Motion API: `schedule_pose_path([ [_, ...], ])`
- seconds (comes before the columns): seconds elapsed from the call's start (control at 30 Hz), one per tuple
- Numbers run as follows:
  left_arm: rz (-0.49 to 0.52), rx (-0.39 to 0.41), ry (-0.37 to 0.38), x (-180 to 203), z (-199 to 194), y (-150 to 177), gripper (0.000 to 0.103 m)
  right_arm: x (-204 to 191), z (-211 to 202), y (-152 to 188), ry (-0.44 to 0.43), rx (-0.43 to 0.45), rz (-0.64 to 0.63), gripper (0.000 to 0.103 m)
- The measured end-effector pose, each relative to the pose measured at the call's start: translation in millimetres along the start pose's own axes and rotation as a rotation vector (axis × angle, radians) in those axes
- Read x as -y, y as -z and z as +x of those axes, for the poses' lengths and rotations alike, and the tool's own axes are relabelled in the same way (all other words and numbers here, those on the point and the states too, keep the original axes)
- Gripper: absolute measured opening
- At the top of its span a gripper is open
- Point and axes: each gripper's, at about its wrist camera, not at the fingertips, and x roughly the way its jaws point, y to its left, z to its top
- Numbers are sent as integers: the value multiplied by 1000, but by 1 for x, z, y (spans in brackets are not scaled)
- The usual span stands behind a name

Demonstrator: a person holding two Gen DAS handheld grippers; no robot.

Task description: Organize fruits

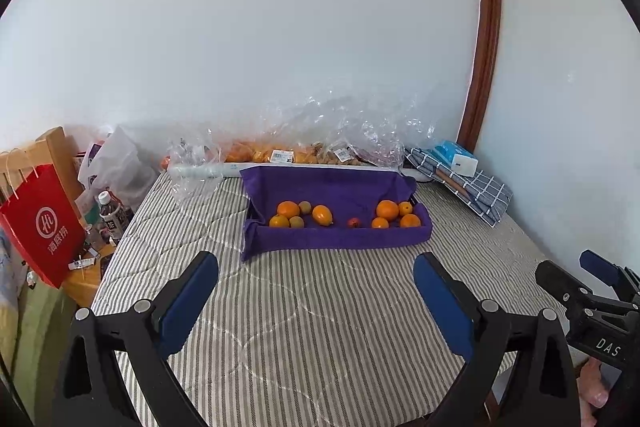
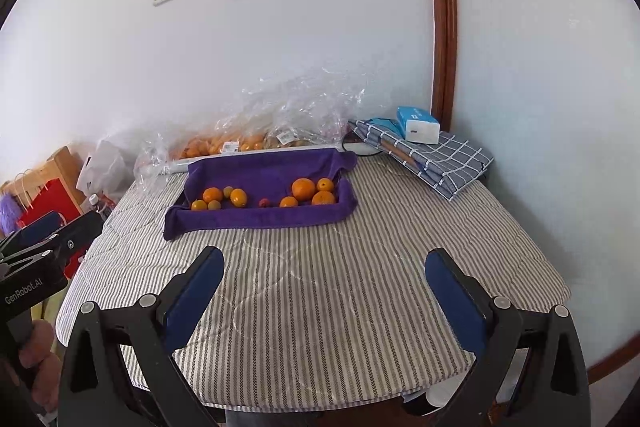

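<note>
Left gripper [image 1: 316, 271] spread wide, nothing between its blue pads, held over the striped tablecloth [image 1: 312, 327]; straight ahead of it, well apart, purple-lined tray [image 1: 340, 241] holding the fruits: large orange [image 1: 288, 209], oval orange fruit [image 1: 322, 215], small red fruit [image 1: 353, 223], second orange cluster [image 1: 394, 215] toward the tray's right end; red paper bag [image 1: 42, 227] far left; right gripper visible at right edge. Right wrist view: right gripper [image 2: 324, 267] likewise released and empty; tray [image 2: 260, 217] ahead and slightly left; folded checked cloth [image 2: 440, 159] ahead right with tissue box [image 2: 418, 125] on it.
</note>
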Motion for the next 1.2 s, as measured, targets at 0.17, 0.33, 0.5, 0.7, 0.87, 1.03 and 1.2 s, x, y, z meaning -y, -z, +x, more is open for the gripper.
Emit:
schedule_pose_path([
  [0.17,0,-8,-1,-3,2,1,99,0,3,1,2,-8,6,100],
  [0.33,0,-8,-5,-6,2,1,99,0,3,1,1,-8,11,100],
  [0.5,-7,-6,-7,-9,2,0,99,-2,5,0,3,-7,6,100],
  [0.7,-6,-9,-9,-11,2,-1,99,-4,4,2,5,-5,1,100],
  [0.87,-5,-12,-13,-11,2,-1,99,-2,5,2,-1,-8,9,100],
  [1.03,-7,-14,-14,-12,3,0,99,-2,7,2,-3,-10,10,100],
  [1.2,0,-12,-16,-12,2,-2,99,-1,7,2,0,-12,11,100],
])
